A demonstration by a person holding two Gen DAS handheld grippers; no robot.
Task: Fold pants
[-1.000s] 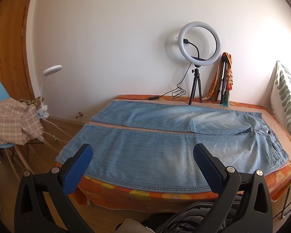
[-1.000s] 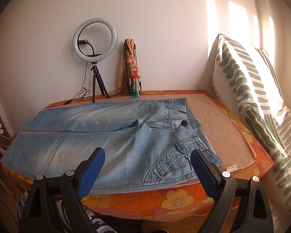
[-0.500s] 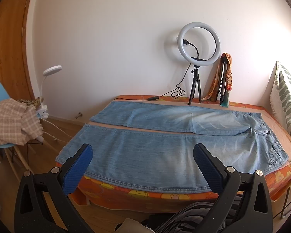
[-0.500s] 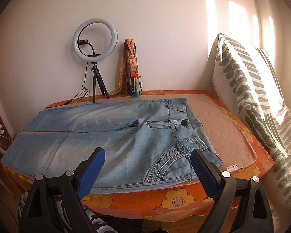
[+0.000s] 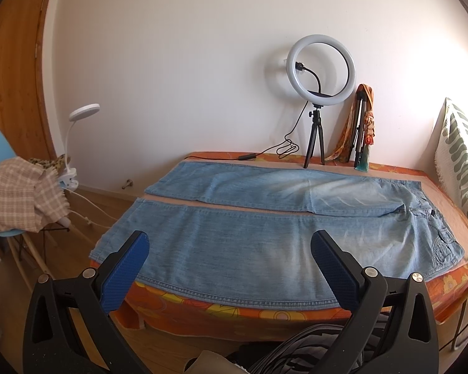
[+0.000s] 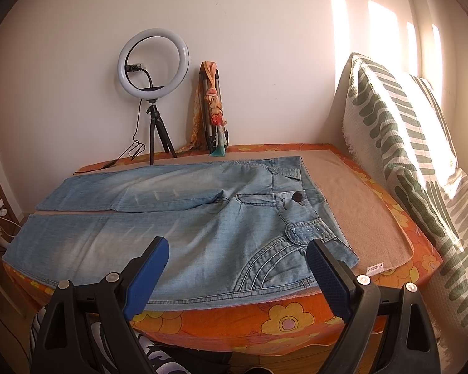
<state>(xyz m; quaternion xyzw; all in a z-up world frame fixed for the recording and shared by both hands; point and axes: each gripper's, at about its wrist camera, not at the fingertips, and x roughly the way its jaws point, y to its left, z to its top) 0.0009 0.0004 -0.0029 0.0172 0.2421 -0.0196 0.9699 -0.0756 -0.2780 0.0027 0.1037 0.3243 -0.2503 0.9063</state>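
Light blue jeans [image 5: 265, 218] lie spread flat on a bed with an orange flowered cover [image 5: 265, 311], legs to the left and waist to the right. They also show in the right wrist view [image 6: 187, 218], with the waistband and pocket at the right. My left gripper [image 5: 231, 246] is open and empty, held in front of the near leg's edge. My right gripper [image 6: 237, 252] is open and empty, in front of the hip and pocket area. Neither touches the jeans.
A ring light on a tripod [image 5: 319, 71] and a folded tripod with a scarf [image 5: 363, 131] stand against the back wall. A green-patterned cushion [image 6: 405, 155] leans at the right. A beige towel [image 6: 358, 212] lies under the waist. A chair with a checked cloth [image 5: 18, 193] stands left.
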